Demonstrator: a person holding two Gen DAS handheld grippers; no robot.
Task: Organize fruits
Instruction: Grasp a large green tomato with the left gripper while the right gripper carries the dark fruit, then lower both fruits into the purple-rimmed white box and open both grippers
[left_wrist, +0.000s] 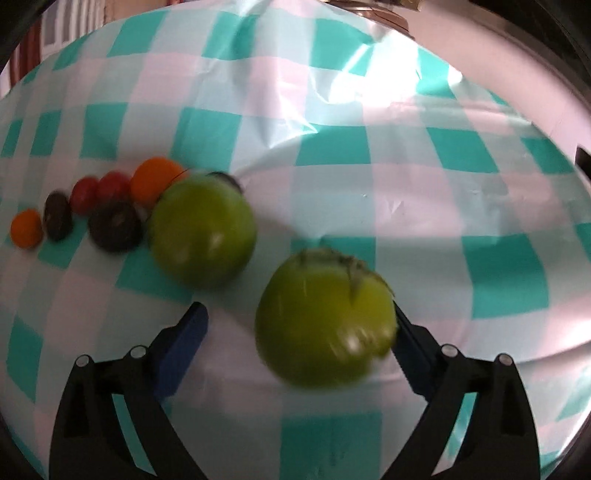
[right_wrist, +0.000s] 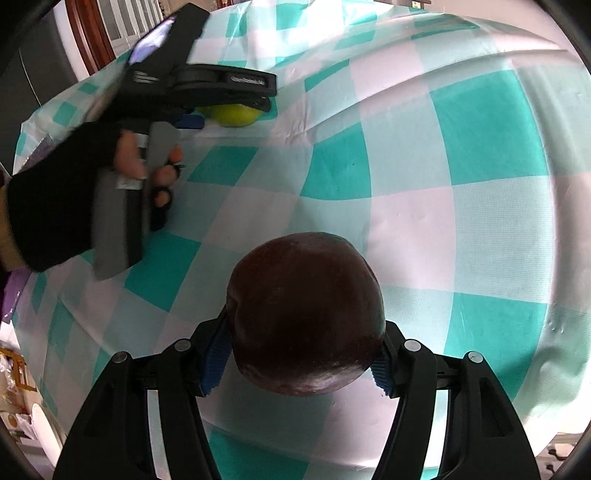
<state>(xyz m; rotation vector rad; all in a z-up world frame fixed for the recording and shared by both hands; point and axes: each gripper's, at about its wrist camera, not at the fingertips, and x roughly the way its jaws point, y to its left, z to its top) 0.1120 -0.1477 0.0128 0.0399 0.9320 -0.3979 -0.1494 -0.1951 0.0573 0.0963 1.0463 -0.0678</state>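
Two green fruits (left_wrist: 202, 230) crowd smaller fruits (left_wrist: 114, 218) on checked cloth (left_wrist: 332, 110)

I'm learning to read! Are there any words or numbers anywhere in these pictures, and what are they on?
White lettering on the black body of the left gripper, seen from the right wrist camera: too blurred to read.
Small white lines of print further back on the same gripper: too small to read.
Fruits and checked tablecloth: no writing.

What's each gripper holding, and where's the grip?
Right gripper clamps the dark red fruit across its sides. Left gripper holds nothing: the green fruit touches only one pad, jaws open.
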